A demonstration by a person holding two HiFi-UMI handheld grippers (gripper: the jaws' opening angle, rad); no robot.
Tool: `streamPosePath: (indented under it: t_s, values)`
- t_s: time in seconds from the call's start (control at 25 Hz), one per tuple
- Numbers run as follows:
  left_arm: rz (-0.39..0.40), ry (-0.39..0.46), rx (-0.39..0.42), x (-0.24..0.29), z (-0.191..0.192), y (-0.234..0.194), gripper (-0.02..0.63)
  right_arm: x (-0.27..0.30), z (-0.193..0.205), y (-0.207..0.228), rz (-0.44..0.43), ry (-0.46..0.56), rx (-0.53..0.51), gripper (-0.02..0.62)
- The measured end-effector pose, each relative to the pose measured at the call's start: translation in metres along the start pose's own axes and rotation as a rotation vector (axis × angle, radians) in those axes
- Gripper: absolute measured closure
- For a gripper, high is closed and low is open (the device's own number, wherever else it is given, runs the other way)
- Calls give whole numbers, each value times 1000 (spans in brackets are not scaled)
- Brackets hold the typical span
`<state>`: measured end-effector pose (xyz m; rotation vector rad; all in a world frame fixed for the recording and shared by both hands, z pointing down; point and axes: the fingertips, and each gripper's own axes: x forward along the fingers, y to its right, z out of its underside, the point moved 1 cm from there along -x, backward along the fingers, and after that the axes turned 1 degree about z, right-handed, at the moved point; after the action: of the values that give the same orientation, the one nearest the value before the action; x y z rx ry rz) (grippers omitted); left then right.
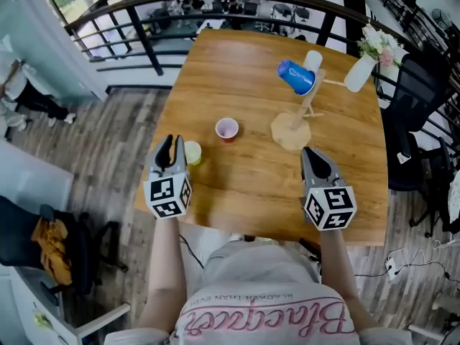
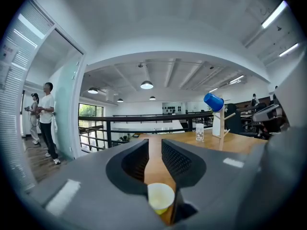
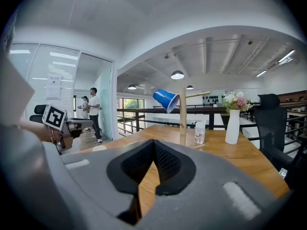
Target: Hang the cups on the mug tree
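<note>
The left gripper (image 1: 169,141) and the right gripper (image 1: 310,152) hang over the near half of the wooden table (image 1: 244,185), well apart, with bare board between them and on toward the mug tree (image 1: 296,124). The left one is close to the table's left edge. A dark curved railing (image 1: 144,9) runs behind the far edge, and an office chair (image 1: 413,113) stands off the right side.

The tree is pale wood, a round foot with a slim stem and pegs. A glossy blue cup (image 1: 296,76) hangs tilted on it. A clear cup (image 1: 313,60) and a white vase (image 1: 359,72) stand behind. A red cup (image 1: 227,129) sits upright mid-table.

The left gripper's ribbed black jaws stand a narrow gap apart. A small yellow cup (image 2: 160,198) shows low at their root, and whether the pads touch it I cannot tell. The right gripper's jaws meet at the tips, holding nothing
</note>
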<state>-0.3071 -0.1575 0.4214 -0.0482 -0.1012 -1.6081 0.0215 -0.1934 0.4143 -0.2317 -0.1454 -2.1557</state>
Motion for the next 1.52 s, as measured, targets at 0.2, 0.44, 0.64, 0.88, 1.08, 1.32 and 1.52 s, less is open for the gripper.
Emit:
streamPosePath:
  t_s: [0.2, 0.44, 0.64, 0.88, 1.08, 1.32, 1.52]
  values:
    - [6, -59, -25, -6, 37, -4, 310, 3, 11, -12, -24, -38, -4, 594]
    - [27, -131, -25, -7, 76, 2, 61, 3, 22, -16, -32, -72, -6, 594]
    - [47, -184, -14, -10, 107, 8, 86, -1, 29, -22, -35, -103, -18, 594]
    - [71, -235, 17, -2, 137, 11, 104, -3, 41, -20, -15, -97, -6, 594]
    - [99, -263, 80, 16, 154, 14, 127, 2, 52, -25, -3, -73, 21, 594]
    - [117, -278, 87, 40, 160, 15, 166, 1, 64, -38, -1, -67, -11, 594]
    - [124, -366, 103, 54, 172, 15, 209, -9, 63, -33, 39, -52, 6, 594]
